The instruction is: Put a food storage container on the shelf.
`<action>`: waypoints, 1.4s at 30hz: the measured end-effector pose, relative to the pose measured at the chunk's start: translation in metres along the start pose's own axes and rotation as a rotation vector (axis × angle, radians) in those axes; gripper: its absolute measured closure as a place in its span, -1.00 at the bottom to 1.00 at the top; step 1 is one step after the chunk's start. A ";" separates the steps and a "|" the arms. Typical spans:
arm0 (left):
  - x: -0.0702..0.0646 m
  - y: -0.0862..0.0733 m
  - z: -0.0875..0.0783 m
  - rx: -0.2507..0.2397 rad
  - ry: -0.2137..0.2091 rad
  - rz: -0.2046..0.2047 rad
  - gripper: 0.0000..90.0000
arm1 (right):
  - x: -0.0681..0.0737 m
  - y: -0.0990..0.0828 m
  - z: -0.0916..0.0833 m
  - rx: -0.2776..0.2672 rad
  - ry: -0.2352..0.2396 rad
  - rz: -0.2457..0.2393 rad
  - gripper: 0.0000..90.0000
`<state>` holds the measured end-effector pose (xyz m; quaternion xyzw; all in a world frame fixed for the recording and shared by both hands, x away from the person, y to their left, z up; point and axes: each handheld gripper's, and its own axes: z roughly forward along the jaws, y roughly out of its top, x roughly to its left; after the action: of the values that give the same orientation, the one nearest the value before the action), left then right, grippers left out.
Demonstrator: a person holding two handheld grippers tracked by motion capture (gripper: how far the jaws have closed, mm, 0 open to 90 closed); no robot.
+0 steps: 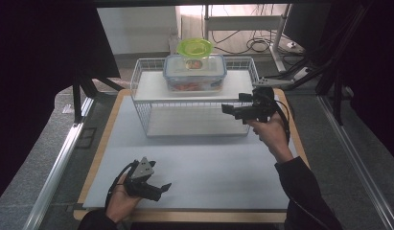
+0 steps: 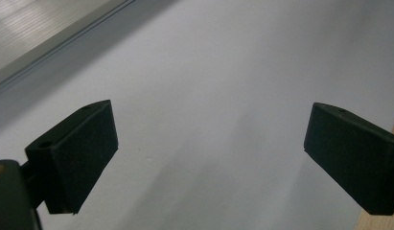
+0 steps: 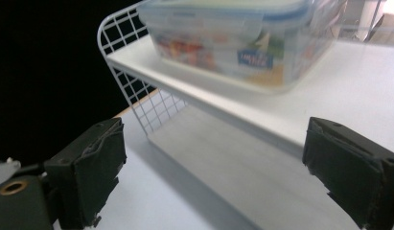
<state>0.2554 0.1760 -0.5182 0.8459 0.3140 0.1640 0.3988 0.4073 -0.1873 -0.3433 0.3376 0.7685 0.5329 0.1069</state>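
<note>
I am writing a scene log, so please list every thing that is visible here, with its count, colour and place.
wire rack: one, white, far middle of the table, with two shelves.
food container: one, clear with blue-trimmed lid, on the rack's upper shelf.
bowl: one, lime green, on top of the container.
mat: one, pale grey, covering the wooden table.
monitor: one, dark, far right behind the table.
left hand-held gripper: one, black, open, low over the mat's near left.
right hand-held gripper: one, black, open, at the rack's right end.

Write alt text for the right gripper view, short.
The right gripper, jaws open and empty, faces a white wire rack whose upper shelf holds a clear lidded food container. The lower shelf beneath is bare.
</note>
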 end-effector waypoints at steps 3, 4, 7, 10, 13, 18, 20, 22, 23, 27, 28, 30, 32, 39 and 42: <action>-0.001 0.000 0.000 0.002 0.003 0.006 -0.90 | 0.001 -0.011 -0.001 0.007 0.000 -0.004 -0.85; -0.001 0.000 0.000 0.001 0.003 0.006 -0.90 | 0.001 -0.016 -0.001 0.010 0.000 -0.007 -0.86; -0.001 0.000 0.000 0.001 0.003 0.005 -0.90 | 0.002 -0.029 -0.001 0.026 0.006 -0.031 -0.90; -0.001 0.000 0.001 0.003 0.000 0.007 -0.90 | 0.002 -0.041 0.000 0.034 0.010 -0.036 -0.92; -0.002 0.000 0.002 0.009 -0.003 0.011 -0.90 | 0.001 -0.051 -0.001 0.048 0.002 -0.050 -0.95; -0.002 0.000 0.002 0.010 -0.003 0.015 -0.90 | 0.002 -0.067 -0.005 0.056 0.004 -0.047 -0.98; -0.002 0.000 0.002 0.007 -0.002 0.017 -0.90 | 0.003 -0.073 -0.007 0.053 0.000 -0.048 -0.97; -0.002 0.000 0.001 0.006 -0.002 0.018 -0.90 | 0.005 -0.078 -0.009 0.059 -0.010 -0.063 -0.97; -0.002 0.000 0.001 0.006 -0.002 0.019 -0.90 | 0.006 -0.080 -0.010 0.057 -0.012 -0.064 -0.97; -0.002 0.000 0.001 0.004 -0.003 0.021 -0.90 | 0.008 -0.090 -0.015 0.058 -0.013 -0.069 -0.97; -0.002 0.000 0.001 0.003 -0.003 0.019 -0.90 | 0.009 -0.093 -0.016 0.064 -0.018 -0.071 -0.97; -0.003 0.000 0.001 0.001 -0.004 0.018 -0.90 | 0.010 -0.099 -0.018 0.074 -0.030 -0.075 -0.96; -0.003 0.000 0.001 0.001 -0.003 0.021 -0.90 | 0.011 -0.106 -0.020 0.081 -0.044 -0.077 -0.96; -0.003 -0.001 0.002 -0.004 0.003 0.033 -0.91 | 0.013 -0.125 -0.029 0.085 -0.095 -0.082 -0.96; -0.003 -0.001 0.002 -0.007 0.005 0.036 -0.92 | 0.014 -0.134 -0.029 0.108 -0.110 -0.090 -0.97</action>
<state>0.2539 0.1732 -0.5207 0.8497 0.2988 0.1742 0.3979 0.3276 -0.2275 -0.4481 0.3368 0.8035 0.4659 0.1545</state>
